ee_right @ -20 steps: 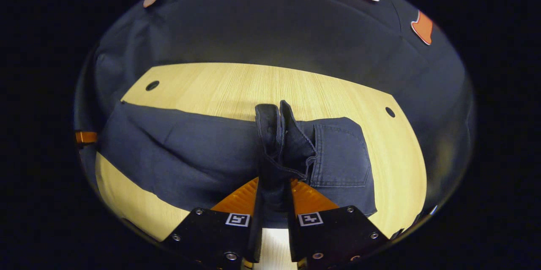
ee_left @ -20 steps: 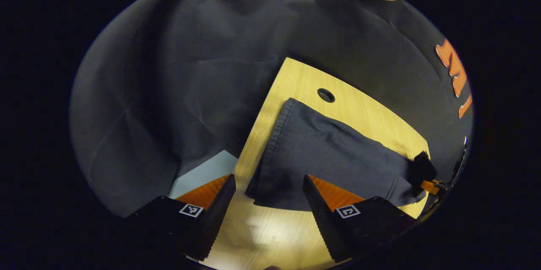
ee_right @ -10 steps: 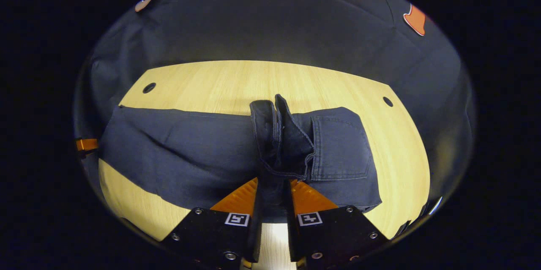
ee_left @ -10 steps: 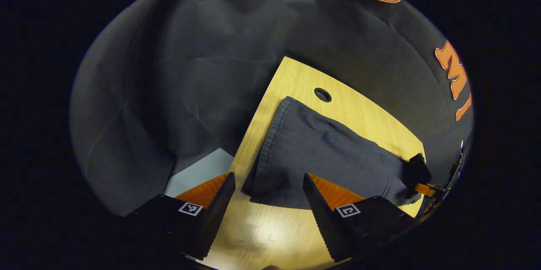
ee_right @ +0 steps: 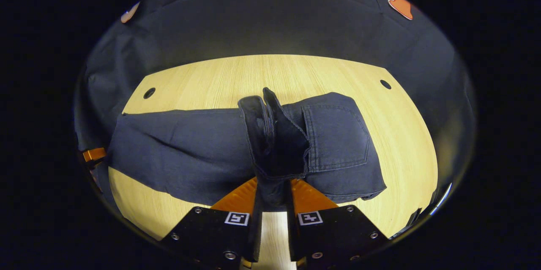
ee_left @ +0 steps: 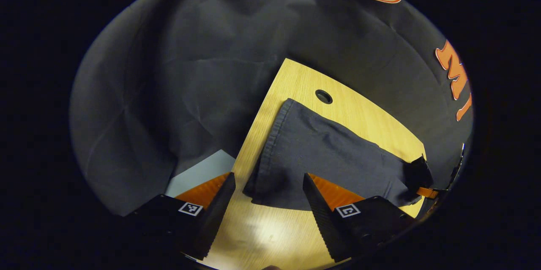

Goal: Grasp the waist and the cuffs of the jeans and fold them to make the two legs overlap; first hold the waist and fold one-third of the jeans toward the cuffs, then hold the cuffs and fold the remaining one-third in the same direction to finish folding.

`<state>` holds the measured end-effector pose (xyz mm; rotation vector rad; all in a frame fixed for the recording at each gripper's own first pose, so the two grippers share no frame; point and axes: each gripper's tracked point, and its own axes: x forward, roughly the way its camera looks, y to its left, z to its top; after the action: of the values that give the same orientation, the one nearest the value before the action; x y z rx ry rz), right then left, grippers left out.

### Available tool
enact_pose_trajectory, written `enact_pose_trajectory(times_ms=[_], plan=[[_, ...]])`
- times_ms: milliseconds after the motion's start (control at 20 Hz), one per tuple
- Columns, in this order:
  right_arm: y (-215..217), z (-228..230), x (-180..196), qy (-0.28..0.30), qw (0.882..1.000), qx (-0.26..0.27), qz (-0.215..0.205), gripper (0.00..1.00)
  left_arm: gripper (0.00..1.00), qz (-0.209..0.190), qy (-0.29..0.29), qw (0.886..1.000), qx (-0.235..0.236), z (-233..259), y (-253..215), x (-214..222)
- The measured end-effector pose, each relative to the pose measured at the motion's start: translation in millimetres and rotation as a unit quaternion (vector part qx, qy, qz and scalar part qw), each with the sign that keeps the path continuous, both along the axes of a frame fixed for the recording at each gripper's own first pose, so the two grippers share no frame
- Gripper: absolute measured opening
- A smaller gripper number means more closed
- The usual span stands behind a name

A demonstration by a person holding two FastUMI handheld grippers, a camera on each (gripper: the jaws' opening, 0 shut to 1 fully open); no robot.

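Dark blue jeans [ee_right: 190, 151] lie lengthwise across the wooden table [ee_right: 253, 75], legs overlapped. My right gripper [ee_right: 272, 183] is shut on the waist [ee_right: 274, 135], which stands lifted in a bunched fold above the legs; the back pocket [ee_right: 338, 135] lies flat to its right. In the left gripper view the cuffs [ee_left: 268, 147] lie near the table's left edge. My left gripper [ee_left: 268, 196] hovers open just in front of the cuff end, with nothing between its fingers. The right gripper [ee_left: 420, 173] shows far off at the other end of the jeans [ee_left: 329, 156].
The table [ee_left: 304, 80] has a cable hole [ee_left: 323, 96] beyond the cuffs, and two holes [ee_right: 149, 93] [ee_right: 385, 84] near its far corners. A pale floor patch [ee_left: 203, 170] lies off the table's left edge. A part of the left gripper [ee_right: 94, 154] peeks in at left.
My right gripper has raised the waist and carried it slightly toward the cuffs; more of the pocket side now lies exposed. The left gripper has barely shifted and stays open.
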<state>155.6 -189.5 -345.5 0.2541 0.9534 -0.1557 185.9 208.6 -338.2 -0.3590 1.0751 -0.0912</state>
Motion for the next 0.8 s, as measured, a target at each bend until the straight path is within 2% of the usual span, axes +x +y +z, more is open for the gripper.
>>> enact_pose_trajectory(times_ms=[50,100,150,200,250,300,350,450,500,650,800], plan=[[-3,0,5,-0.012,1.000,0.002,-0.022,0.27,0.98,0.002,-0.002,1.000,0.002,-1,1,0],[2,5,8,-0.018,0.999,0.008,-0.026,0.14,0.98,0.002,-0.002,1.000,0.001,-1,-1,1],[4,-2,-1,-0.007,1.000,0.017,-0.014,0.14,0.98,0.004,-0.001,1.000,0.003,-1,0,1],[11,-2,-6,0.003,0.999,0.037,-0.005,0.22,0.98,0.004,0.000,1.000,0.001,-2,-2,2],[30,2,-5,0.001,0.996,0.083,0.009,0.29,0.98,0.007,0.001,1.000,0.003,-2,-1,1],[51,2,-2,-0.005,0.990,0.141,0.023,0.55,0.98,0.008,0.002,1.000,0.000,-3,-3,2],[64,9,-3,0.000,0.984,0.178,0.026,0.70,0.98,0.006,0.001,1.000,-0.005,-3,-5,1],[62,14,1,-0.013,0.986,0.167,0.017,1.00,0.98,0.004,0.000,1.000,0.001,-4,0,3],[60,17,1,-0.020,0.986,0.167,0.013,0.99,0.96,0.006,-0.006,1.000,-0.005,-3,-4,6],[46,38,9,-0.061,0.984,0.167,-0.003,0.99,0.98,0.002,-0.005,1.000,-0.008,-4,-3,3],[16,69,9,-0.110,0.982,0.154,-0.025,0.98,0.98,0.034,0.006,0.999,-0.027,-3,-4,1]])
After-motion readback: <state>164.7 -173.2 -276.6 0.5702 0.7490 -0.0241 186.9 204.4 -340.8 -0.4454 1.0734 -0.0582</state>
